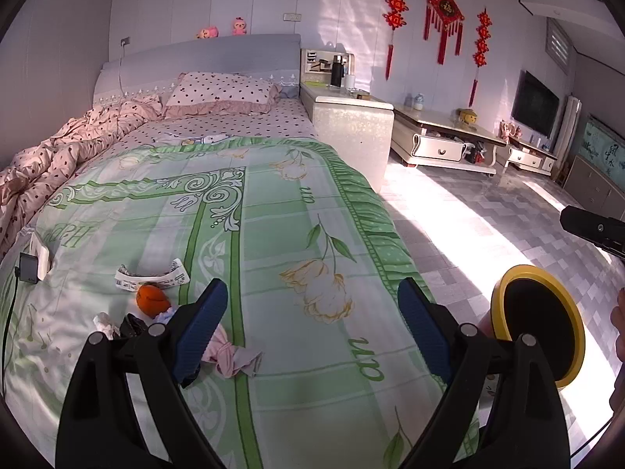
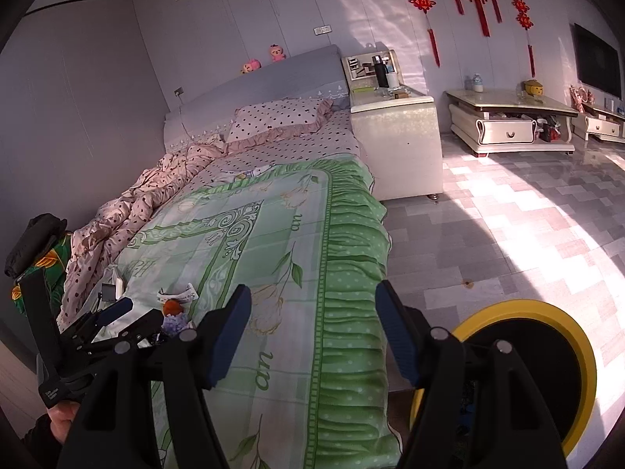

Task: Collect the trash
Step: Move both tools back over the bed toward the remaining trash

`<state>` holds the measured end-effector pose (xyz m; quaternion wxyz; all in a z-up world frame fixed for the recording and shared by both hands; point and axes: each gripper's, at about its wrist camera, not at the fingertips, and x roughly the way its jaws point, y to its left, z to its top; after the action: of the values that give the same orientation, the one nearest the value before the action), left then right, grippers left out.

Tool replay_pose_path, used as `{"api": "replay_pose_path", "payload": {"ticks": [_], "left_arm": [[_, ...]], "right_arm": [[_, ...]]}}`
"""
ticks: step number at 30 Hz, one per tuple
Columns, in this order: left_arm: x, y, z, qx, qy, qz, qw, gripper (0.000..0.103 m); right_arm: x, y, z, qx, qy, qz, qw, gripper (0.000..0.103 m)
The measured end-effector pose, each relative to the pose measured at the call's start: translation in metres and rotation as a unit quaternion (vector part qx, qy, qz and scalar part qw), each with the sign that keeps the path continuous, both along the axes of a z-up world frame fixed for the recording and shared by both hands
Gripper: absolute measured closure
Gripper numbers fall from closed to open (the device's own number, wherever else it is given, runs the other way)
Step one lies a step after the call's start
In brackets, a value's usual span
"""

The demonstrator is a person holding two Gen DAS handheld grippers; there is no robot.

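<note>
Left wrist view: trash cluster (image 1: 156,305) lying on bed (image 1: 273,234), just left of left tongs (image 1: 312,312), spread, empty. Right tongs (image 2: 312,324) opening, empty, sitting farther right near yellow-rimmed bin (image 2: 547,371).

Trash, lower left of frame: orange peel (image 1: 152,299) | crumpled label strip (image 1: 154,278) | pink-white wrappers (image 1: 230,359) | yellow-rimmed bin (image 1: 539,324) lower right, open
</note>
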<state>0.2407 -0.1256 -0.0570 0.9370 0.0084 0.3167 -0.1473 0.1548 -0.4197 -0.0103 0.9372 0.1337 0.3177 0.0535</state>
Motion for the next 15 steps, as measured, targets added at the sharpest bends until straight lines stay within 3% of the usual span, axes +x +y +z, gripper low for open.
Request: {"api": "replay_pose_path", "payload": {"ticks": [7,15], "left_arm": [[0.016,0.073,-0.016,0.005,0.014,0.065,0.9977,0.018],[0.037,0.149,-0.044,0.005,0.043,0.139,0.9893,0.018]], "right_arm": [[0.029,0.068,-0.017,-0.007,0.015,0.067,0.998,0.040],[0.056,0.142,-0.051,-0.024,0.048,0.134,0.990,0.040]]}}
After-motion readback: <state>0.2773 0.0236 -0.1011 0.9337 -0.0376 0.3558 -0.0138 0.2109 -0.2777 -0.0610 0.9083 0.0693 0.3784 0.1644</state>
